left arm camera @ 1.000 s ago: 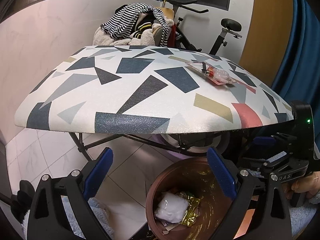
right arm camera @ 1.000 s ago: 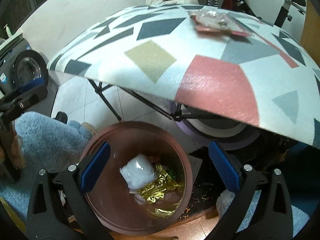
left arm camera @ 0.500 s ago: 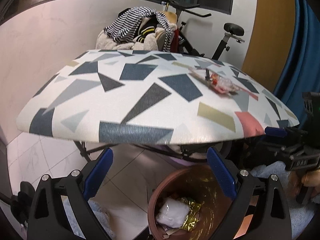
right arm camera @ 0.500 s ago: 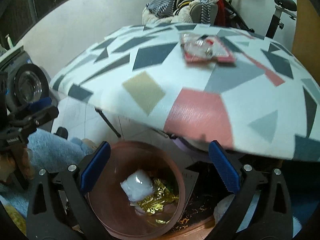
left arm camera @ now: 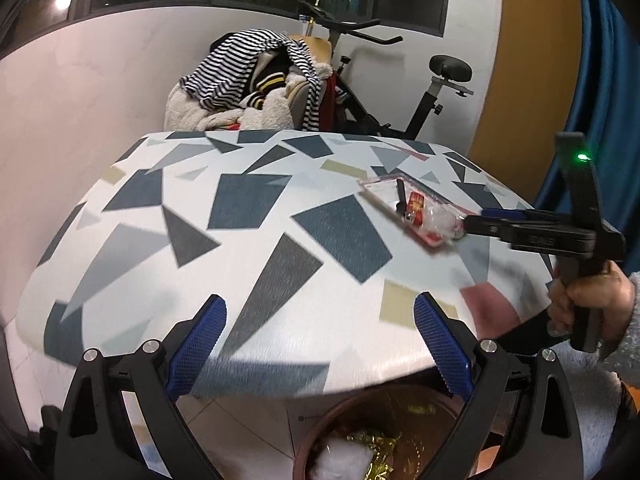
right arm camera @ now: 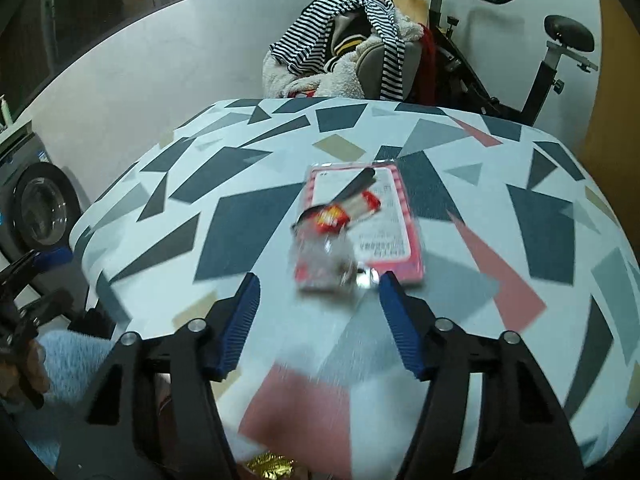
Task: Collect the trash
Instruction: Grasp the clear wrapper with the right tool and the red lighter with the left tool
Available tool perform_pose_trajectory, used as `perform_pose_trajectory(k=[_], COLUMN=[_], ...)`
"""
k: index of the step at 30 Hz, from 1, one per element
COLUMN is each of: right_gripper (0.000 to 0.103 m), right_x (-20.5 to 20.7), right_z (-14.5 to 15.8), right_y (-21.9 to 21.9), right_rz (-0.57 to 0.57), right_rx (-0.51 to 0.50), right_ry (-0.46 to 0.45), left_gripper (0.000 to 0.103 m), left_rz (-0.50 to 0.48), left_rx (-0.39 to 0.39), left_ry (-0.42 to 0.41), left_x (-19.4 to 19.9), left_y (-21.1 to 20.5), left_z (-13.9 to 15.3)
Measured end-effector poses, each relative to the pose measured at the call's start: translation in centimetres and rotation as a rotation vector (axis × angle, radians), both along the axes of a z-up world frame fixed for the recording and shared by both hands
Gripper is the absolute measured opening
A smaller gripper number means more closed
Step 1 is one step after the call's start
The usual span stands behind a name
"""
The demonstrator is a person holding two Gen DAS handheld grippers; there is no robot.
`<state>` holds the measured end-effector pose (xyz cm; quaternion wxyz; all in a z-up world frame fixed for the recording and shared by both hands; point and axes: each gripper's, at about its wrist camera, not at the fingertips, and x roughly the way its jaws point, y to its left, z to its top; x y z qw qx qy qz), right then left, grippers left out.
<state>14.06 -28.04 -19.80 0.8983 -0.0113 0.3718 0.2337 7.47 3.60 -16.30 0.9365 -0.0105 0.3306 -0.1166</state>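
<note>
Both grippers now sit higher than a second ago, looking across the top of the white table with grey, blue and pink geometric patches (left arm camera: 248, 240) instead of under its near edge. The right gripper (right arm camera: 318, 312), jaws spread, has advanced from above the round brown plastic bin (left arm camera: 384, 432) to the table's right side, its fingertips just short of the crumpled clear plastic wrapper on the pink blister card (right arm camera: 360, 228). The bin has slid to the bottom of the left view, mostly hidden beneath the table's near edge.
</note>
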Motion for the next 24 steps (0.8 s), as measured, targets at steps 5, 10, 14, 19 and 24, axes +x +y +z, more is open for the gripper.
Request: perform_pose_trajectory(k=[5,10,14,19,24], right_gripper=[0.061,0.037,0.029,0.027,0.027], right_x=[3.7,4.8,3.8,3.2,3.1], right_z=[-0.8,-1.6,-1.1,-0.1,0.5], right_y=[0.8,1.1,0.0,-2.4,-5.1], right_rz=[0.001,0.028,0.016,-0.066,-0.131], right_rx=[0.021,0.039,0.090,0.170,0.218], right_ry=[0.049,0.089,0.059,0.026,0.013], left_gripper=[0.092,0.092,0.086,0.074,0.051], left_rz=[-0.033,-0.068,-0.123,-0.231,-0.335], left_rx=[-0.003,-0.023,-0.010,-0.001,-0.005], left_ry=[0.015,0.040,0.051,0.057,0.100], left_x=[2.8,5.1,6.9,9.8,14.0], left_y=[-1.1,-2.4,-4.6,-8.6,-12.6], left_z=[0.3,0.2,0.1,0.2,-0.2])
